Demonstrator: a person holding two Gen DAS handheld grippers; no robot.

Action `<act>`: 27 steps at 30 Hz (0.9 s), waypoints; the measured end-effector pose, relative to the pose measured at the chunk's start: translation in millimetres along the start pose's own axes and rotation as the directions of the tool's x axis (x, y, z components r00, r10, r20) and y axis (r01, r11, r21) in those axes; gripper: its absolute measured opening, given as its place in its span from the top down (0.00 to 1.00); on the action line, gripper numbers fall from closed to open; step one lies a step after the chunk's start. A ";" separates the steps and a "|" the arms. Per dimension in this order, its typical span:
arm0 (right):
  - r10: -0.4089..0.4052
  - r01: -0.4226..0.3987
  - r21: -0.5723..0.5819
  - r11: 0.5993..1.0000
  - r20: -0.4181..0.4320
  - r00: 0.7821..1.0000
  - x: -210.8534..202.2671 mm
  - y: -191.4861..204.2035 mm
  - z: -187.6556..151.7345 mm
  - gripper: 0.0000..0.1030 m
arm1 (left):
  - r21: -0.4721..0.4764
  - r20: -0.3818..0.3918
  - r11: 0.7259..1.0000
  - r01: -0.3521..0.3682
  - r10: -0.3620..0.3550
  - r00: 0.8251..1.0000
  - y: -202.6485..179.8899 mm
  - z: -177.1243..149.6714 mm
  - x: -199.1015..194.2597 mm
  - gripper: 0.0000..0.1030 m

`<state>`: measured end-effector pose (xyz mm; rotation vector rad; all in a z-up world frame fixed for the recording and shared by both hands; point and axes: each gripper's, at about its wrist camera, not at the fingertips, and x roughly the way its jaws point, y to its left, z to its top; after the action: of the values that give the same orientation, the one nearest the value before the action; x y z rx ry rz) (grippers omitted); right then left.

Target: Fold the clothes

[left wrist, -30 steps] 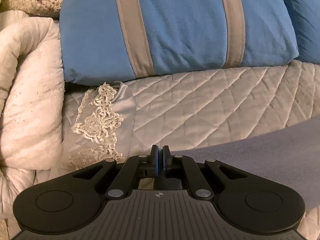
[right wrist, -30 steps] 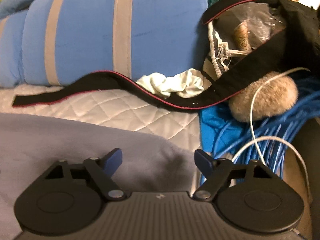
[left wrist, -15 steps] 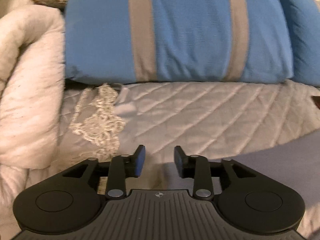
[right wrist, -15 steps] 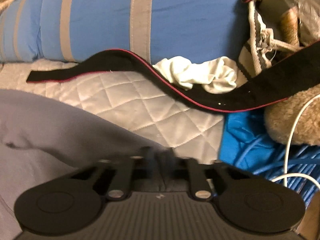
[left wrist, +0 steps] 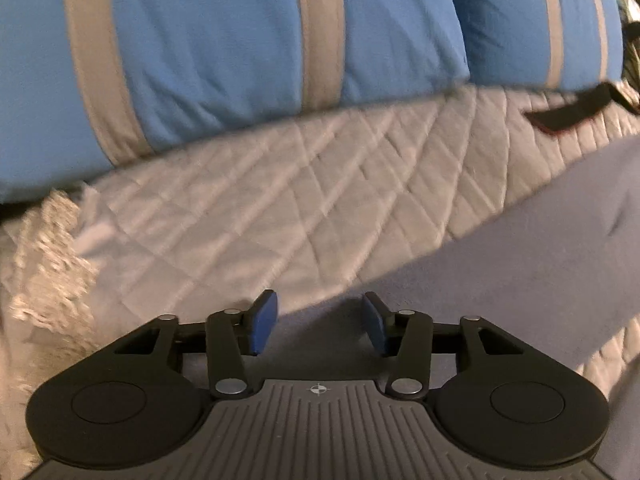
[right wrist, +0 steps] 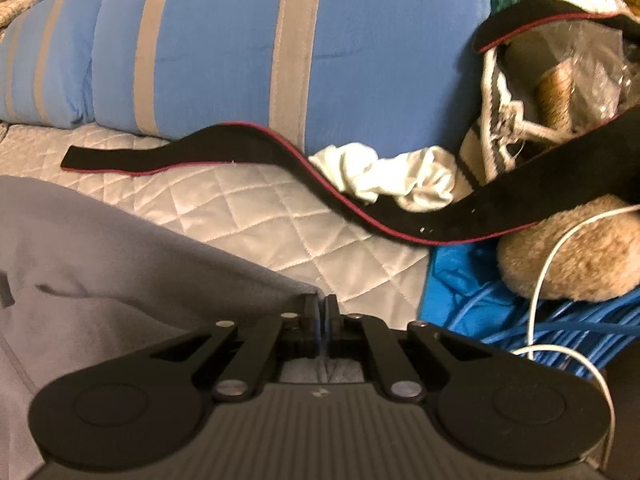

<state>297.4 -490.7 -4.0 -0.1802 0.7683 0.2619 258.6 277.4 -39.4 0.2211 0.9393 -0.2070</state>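
Grey garment (right wrist: 120, 264) lies spread on the quilted bed cover (right wrist: 256, 216), near your tools; it looks soft, light and limp, so take it at edges and corners. Blue striped pillows (left wrist: 224, 52) line the far side, a black strap (right wrist: 248, 148) and blue cables (right wrist: 560, 320) clutter the right. Your right tool (right wrist: 320, 312) is pressed together, pinching the garment's corner; your left tool (left wrist: 316, 320) is closing, fabric between its spread jaws.
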 end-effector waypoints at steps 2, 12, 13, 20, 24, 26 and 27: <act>-0.018 0.018 -0.009 1.000 0.021 1.000 -7.3 3.1 3.5 0.98 | 0.020 0.003 1.000 -0.022 0.022 1.000 -5.8 -0.2 -1.7 0.98; -0.066 0.074 -0.036 0.997 0.186 0.980 -96.1 24.4 -0.9 0.98 | -0.013 0.309 0.977 -0.214 0.208 0.928 -19.3 -13.6 -91.2 0.98; -0.070 0.080 -0.043 0.996 0.199 0.978 -108.0 27.0 -4.2 0.98 | -0.022 0.336 0.977 -0.213 0.208 0.918 -19.1 -16.2 -101.5 0.98; -0.053 0.070 -0.056 0.996 0.264 0.963 -199.9 48.4 -61.9 0.98 | -0.040 0.526 0.986 -0.164 0.161 0.835 -23.9 -60.2 -185.2 0.99; -0.020 0.038 -0.075 0.996 0.227 0.974 -218.5 72.5 -118.7 0.98 | -0.033 0.543 0.992 -0.123 0.121 0.831 -27.5 -106.6 -210.4 0.98; -0.009 0.027 -0.088 0.996 0.198 0.980 -217.1 86.3 -144.5 0.98 | -0.028 0.506 0.994 -0.105 0.105 0.856 -31.6 -134.1 -210.9 0.98; -0.004 0.022 -0.100 0.995 0.181 0.983 -215.2 91.8 -155.1 0.98 | -0.024 0.485 0.995 -0.094 0.093 0.869 -34.0 -146.5 -209.5 0.98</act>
<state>19.3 -478.9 32.2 -0.2537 0.5740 0.3008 15.9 301.9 44.3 0.2013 0.4237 -0.1620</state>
